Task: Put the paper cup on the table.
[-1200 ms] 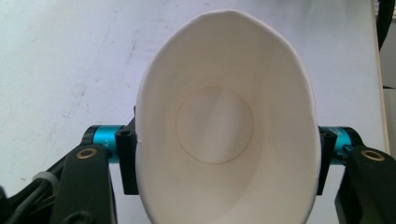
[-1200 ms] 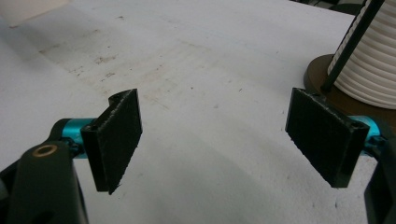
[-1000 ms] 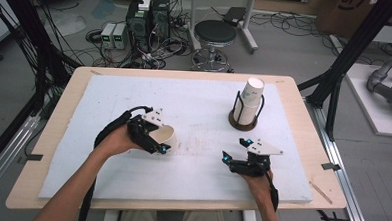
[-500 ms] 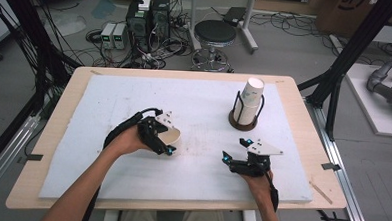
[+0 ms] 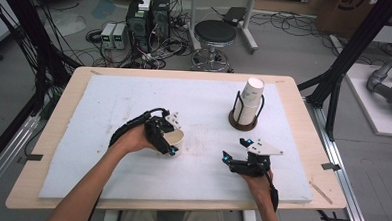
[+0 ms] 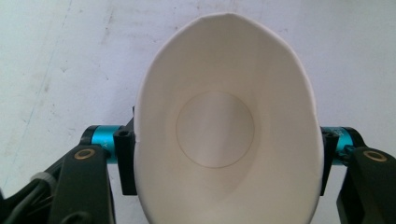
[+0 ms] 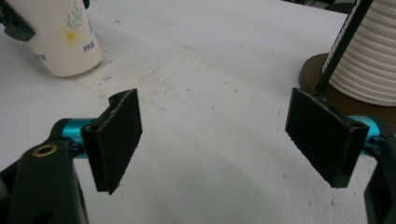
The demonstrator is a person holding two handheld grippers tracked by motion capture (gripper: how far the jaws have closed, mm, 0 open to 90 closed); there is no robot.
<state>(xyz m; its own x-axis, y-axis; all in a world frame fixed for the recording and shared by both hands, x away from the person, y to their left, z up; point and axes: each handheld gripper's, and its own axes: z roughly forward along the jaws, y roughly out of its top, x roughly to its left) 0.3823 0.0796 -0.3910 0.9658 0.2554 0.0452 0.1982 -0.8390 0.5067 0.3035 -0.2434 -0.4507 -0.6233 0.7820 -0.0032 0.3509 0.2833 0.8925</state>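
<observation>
Light wooden table (image 5: pixel 303 126) mostly covered by a scuffed white mat (image 5: pixel 134 98), with a dark round cup holder (image 5: pixel 245 114) standing on it far right.

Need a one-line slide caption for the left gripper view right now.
Left gripper squeezing an empty paper cup into an oval above the white table cover.
</observation>
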